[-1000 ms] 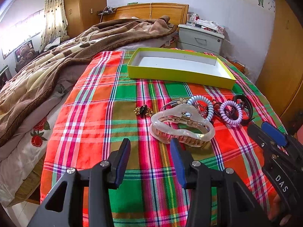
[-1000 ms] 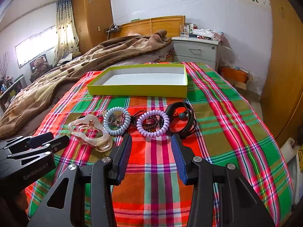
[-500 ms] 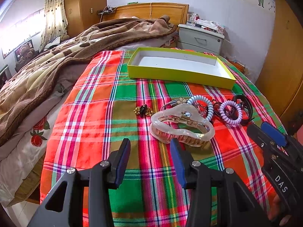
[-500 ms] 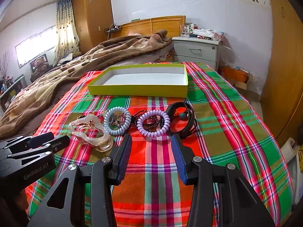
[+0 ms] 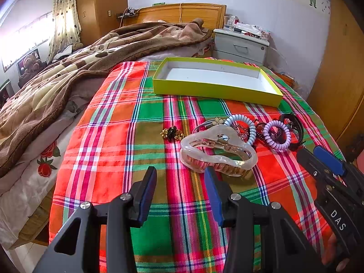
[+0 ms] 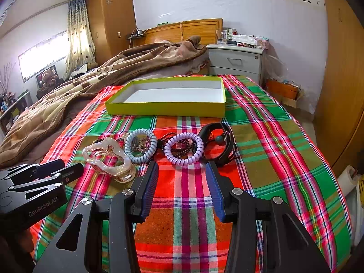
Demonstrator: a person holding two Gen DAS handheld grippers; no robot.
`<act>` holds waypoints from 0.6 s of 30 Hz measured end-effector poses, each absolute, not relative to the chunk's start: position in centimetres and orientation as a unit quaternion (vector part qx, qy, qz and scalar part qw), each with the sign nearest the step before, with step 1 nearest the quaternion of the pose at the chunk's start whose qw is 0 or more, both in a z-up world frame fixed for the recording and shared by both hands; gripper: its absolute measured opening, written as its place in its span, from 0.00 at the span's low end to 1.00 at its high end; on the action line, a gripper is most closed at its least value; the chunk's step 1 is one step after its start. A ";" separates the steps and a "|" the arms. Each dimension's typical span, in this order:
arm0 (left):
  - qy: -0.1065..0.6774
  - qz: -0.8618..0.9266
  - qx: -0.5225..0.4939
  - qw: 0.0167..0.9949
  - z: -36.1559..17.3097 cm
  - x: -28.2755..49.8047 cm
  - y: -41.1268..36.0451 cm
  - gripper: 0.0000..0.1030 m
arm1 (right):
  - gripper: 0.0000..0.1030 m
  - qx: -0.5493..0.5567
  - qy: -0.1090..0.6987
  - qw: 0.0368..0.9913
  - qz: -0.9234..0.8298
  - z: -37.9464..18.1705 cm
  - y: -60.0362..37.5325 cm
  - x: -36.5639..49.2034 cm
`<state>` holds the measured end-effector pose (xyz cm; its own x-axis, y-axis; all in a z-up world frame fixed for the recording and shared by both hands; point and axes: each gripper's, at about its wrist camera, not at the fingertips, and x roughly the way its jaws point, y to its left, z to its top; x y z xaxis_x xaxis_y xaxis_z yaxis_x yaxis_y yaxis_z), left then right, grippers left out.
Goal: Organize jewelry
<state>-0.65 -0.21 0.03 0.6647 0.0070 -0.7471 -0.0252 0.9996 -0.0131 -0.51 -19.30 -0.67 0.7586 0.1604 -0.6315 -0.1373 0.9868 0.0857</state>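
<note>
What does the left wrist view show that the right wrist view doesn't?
Only the left wrist view shows the small gold-and-black piece lying apart on the plaid cloth, clear of the pile.

Only the right wrist view shows the black band fully, a teal bead inside its loop.

Both share the empty yellow-green box, clear hair claw, blue coil tie and purple coil tie. Left tongs and right tongs are open, holding nothing.

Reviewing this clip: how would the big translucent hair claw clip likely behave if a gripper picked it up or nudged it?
The claw clip looks like rigid glossy plastic, so probably stiff and somewhat slippery against the pads. Its curved, hollow shape suggests it is light and may rock or slide on the plaid cloth. Its spring hinge might let it open if squeezed there.
</note>
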 end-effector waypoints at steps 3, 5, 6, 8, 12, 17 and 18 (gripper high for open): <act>0.409 0.008 -0.010 0.912 0.0 -0.6 -0.2 0.44 | 0.43 0.017 0.338 0.938 0.079 -0.7 -19.3 -0.5; 0.410 0.008 -0.010 0.912 0.0 -0.6 -0.3 0.44 | 0.43 0.017 0.338 0.938 0.079 -0.7 -19.4 -0.5; 0.410 0.008 -0.010 0.912 0.0 -0.6 -0.2 0.44 | 0.43 0.017 0.338 0.938 0.079 -0.7 -19.4 -0.5; 0.410 0.008 -0.011 0.912 -0.1 -0.6 -0.3 0.44 | 0.43 0.017 0.339 0.937 0.079 -0.7 -19.4 -0.5; 0.412 0.007 -0.010 0.911 -0.1 -0.5 -0.3 0.44 | 0.43 0.018 0.338 0.938 0.079 -0.6 -19.5 -0.4; 0.411 0.005 -0.011 0.911 -0.1 -0.5 -0.3 0.44 | 0.43 0.019 0.338 0.937 0.080 -0.5 -19.5 -0.3; 0.412 0.003 -0.012 0.911 -0.1 -0.4 -0.3 0.44 | 0.43 0.020 0.338 0.938 0.079 -0.5 -19.6 -0.3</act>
<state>-0.43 -0.28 -0.09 0.6602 -0.0037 -0.7511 -0.0163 0.9997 -0.0192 -0.31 -19.57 -0.54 0.7595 0.1620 -0.6301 -0.1351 0.9867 0.0908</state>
